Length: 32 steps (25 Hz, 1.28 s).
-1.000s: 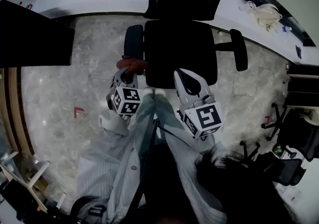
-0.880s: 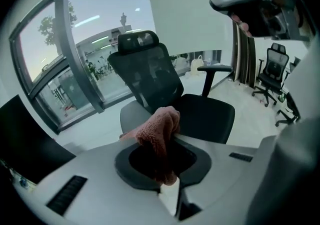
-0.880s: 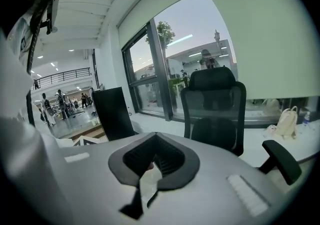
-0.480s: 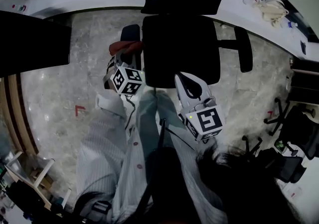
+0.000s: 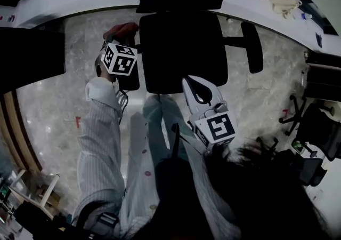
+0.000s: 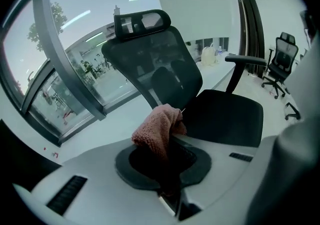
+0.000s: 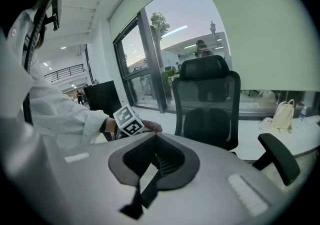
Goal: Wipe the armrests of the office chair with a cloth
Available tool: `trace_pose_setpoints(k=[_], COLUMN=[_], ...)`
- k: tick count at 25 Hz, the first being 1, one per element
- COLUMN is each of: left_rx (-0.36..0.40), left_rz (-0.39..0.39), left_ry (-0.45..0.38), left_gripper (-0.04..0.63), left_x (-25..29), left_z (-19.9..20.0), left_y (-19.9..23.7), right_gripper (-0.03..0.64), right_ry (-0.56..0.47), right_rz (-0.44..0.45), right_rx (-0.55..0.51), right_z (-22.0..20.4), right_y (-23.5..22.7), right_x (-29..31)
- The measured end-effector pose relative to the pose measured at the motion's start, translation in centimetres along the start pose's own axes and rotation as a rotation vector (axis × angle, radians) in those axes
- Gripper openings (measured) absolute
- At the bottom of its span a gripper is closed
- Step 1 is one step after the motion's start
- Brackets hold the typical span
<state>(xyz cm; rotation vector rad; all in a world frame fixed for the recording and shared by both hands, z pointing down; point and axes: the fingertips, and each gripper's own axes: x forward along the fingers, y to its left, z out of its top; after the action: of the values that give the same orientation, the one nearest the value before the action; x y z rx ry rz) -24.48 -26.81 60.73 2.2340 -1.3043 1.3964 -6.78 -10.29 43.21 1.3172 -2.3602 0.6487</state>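
Gripping the cloth (image 6: 157, 131), my L claw (image 5: 113, 40) is closed on it over the back end of the chair's (image 5: 181, 52) left armrest (image 5: 131, 80). Cloth is bunched and sticks out past the jaw tips; contact w/ the armrest can't be told. R claw (image 5: 196, 88) hangs at the seat's front edge, jaws together, nothing btwn them. Right armrest (image 5: 254, 47) lies well apart from both.

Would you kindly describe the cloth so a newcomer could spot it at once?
Find the black office chair mid-floor. At its left-hand side in the head view, the left gripper has its jaws shut on the cloth: crumpled, pinkish-red, the only soft coloured thing there.
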Motion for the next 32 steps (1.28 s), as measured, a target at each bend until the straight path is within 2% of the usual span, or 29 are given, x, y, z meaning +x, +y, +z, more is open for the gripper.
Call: trace_pose_setpoints(k=[4, 9, 14, 18, 22, 27, 32], left_rx=[-0.006, 0.084, 0.140, 0.230, 0.225, 0.197, 0.144], left_rz=[-0.057, -0.141, -0.147, -0.157, -0.175, -0.161, -0.144], left_ry=[0.015, 0.040, 0.033, 0.037, 0.041, 0.034, 0.069], left_gripper=[0.034, 0.034, 0.034, 0.034, 0.034, 0.034, 0.034], left_x=[-3.0, -8.0, -12.3, -14.2, -12.2, -6.7, -2.0], left_z=[-1.7, -5.3, -8.9, -10.4, -9.2, -5.5, -2.4], left_y=[-2.9, -8.1, -11.7, -13.3, -12.1, -7.3, -3.7], right_gripper=[-0.002, -0.002, -0.002, -0.002, -0.002, -0.002, -0.002], right_ry=[-0.025, -0.051, -0.055, -0.052, -0.036, -0.001, 0.025], right_rz=[0.034, 0.096, 0.115, 0.111, 0.100, 0.072, 0.033], right_rx=[0.001, -0.039, -0.059, -0.044, -0.031, -0.006, 0.026], right_z=[0.3, 0.9, 1.1, 0.8, -0.1, -1.5, -3.0], right_y=[0.7, 3.2, 4.9, 5.6, 5.7, 5.4, 4.3], right_x=[-0.1, 1.7, 3.2, 3.7, 3.9, 4.1, 3.8])
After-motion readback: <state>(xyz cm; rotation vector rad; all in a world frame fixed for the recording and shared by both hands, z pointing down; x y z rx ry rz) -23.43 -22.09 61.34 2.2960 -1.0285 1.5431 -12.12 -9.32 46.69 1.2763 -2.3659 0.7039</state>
